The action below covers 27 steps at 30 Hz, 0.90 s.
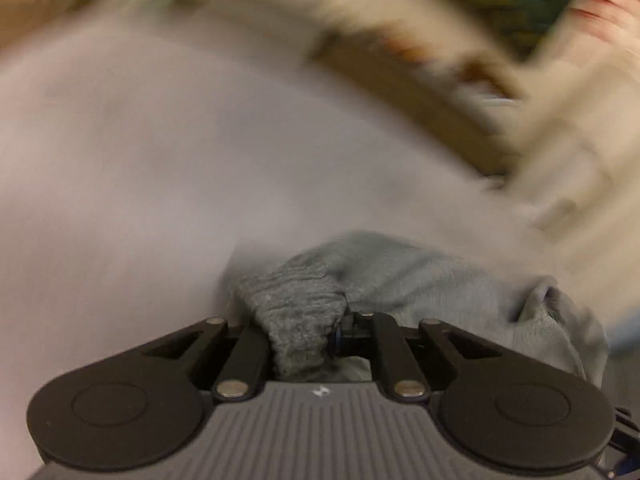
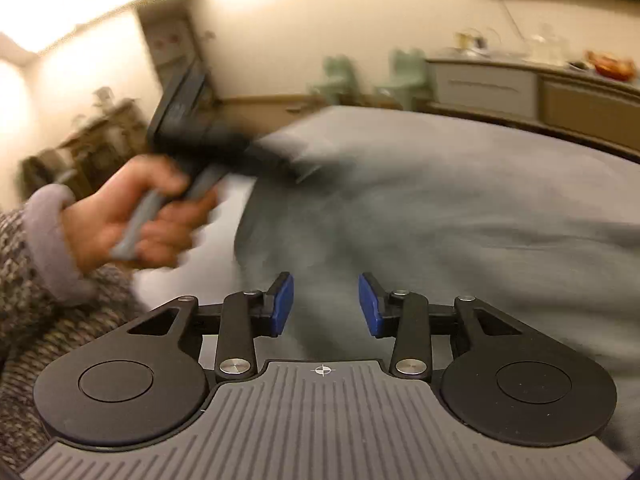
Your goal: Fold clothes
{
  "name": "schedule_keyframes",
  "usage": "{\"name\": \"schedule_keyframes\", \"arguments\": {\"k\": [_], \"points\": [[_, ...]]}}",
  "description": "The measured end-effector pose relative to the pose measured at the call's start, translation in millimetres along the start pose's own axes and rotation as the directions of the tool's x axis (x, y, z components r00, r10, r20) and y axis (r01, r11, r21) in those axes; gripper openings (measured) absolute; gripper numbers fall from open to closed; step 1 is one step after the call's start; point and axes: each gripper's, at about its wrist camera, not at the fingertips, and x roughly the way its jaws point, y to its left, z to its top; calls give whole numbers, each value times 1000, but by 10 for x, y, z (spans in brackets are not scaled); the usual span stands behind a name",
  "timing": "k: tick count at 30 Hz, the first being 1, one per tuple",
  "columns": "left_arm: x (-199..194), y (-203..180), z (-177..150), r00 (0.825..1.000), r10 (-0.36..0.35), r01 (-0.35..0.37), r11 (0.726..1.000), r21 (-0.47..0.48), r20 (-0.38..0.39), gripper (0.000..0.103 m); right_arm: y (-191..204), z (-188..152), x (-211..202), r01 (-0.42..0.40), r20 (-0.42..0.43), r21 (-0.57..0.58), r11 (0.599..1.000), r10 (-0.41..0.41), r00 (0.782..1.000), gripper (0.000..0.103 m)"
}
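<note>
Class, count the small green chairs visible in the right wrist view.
2. One green chair stands by the far wall; the other green chair is beside it, nearer the cabinet. Others may be hidden.

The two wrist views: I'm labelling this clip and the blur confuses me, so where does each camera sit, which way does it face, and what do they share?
Left wrist view: on the left gripper, looking along its fingers at a pale surface and blurred room; its linkages show, clamping grey garment.
Right wrist view: on the right gripper, looking over the garment towards cabinets; its blue pads stand apart, and the person's left hand and knit sleeve show.
Shared: the grey garment and the left gripper.
</note>
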Motion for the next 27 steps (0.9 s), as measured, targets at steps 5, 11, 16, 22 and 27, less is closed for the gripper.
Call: {"name": "schedule_keyframes", "arguments": {"k": [5, 11, 16, 22, 27], "points": [[67, 91, 138, 999, 9, -9, 1000, 1, 37, 30, -777, 64, -634, 334, 59, 180, 925, -350, 935, 74], [274, -282, 198, 992, 125, -126, 975, 182, 19, 73, -1771, 17, -570, 758, -118, 99, 645, -749, 652, 75], [274, -447, 228, 978, 190, -206, 935, 289, 82, 22, -1896, -58, 39, 741, -182, -29, 671, -732, 656, 39], [-67, -241, 408, 975, 126, -163, 966, 202, 183, 12, -1931, 82, -527, 777, -146, 165, 608, -764, 629, 6], [-249, -89, 484, 967, 138, -167, 978, 128, 213, 12, -1843, -182, -1491, 897, -173, 229, 379, -891, 421, 0]]}}
